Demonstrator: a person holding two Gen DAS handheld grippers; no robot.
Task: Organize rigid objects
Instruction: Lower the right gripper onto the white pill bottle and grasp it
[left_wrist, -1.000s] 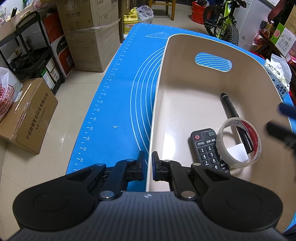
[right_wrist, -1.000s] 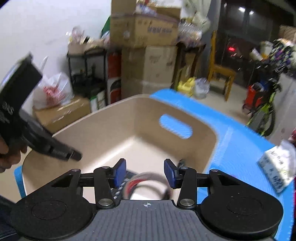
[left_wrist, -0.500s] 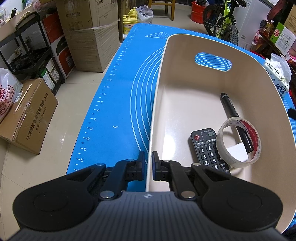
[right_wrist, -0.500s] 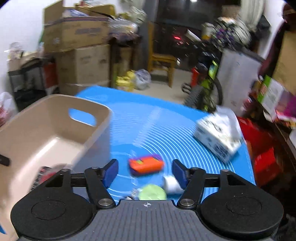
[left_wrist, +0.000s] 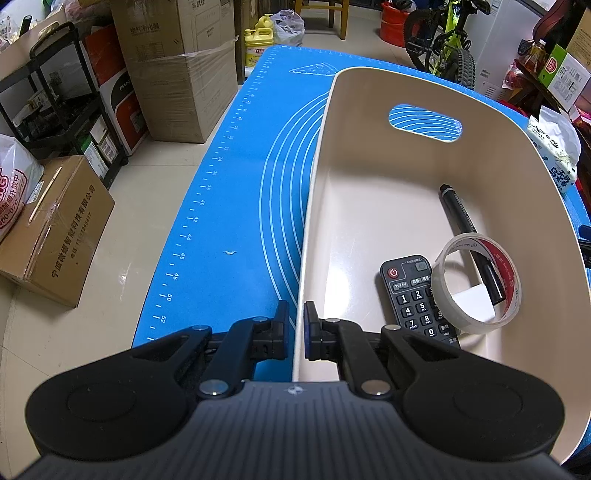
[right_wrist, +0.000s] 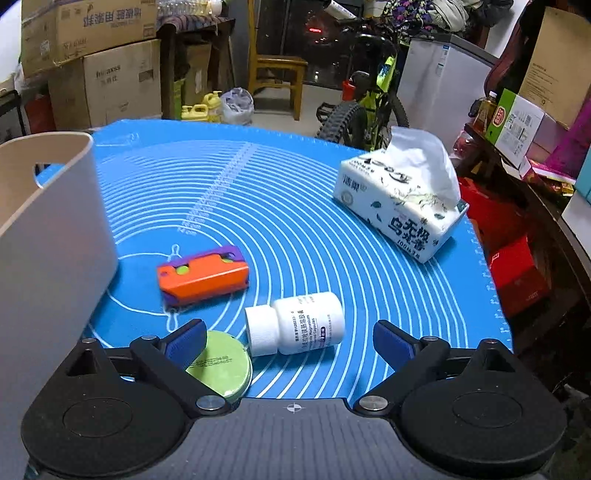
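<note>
Left claw (left_wrist: 295, 328): level, pointing far along the bin's left wall; fingers pinched on the near rim of the beige bin (left_wrist: 369, 206), one pad outside, one inside.
Right claw (right_wrist: 290, 341): held low over the near part of the mat, fingers spread wide, nothing between the pads; blue pad faces show.
Beige bin: smooth matte plastic, rounded corners, oval handle cut-out in the far wall; sits on the left part of the mat.
Bin contents: black remote (left_wrist: 417, 295) with rubbery keys and a red power button, lying flat near; clear tape roll (left_wrist: 480, 282) with red-printed core, tilted against the remote's right side; black marker (left_wrist: 469, 240), slim cylinder, running far to near under the roll; small white block (left_wrist: 474, 302) seen through the roll.
Mat (right_wrist: 295, 206): blue, flexible sheet with white concentric rings and a ruler edge, covering the counter.
Loose on mat: orange and purple plastic block (right_wrist: 203, 275), boxy, green dots, right of the bin; white pill bottle (right_wrist: 295, 325) on its side, ribbed cap to the left, just beyond the right claw; green round tin (right_wrist: 219, 363), flat, partly under the left finger of the right claw.
Tissue pack (right_wrist: 400, 203): soft printed wrap, white tissue pulled up, far right.
</note>
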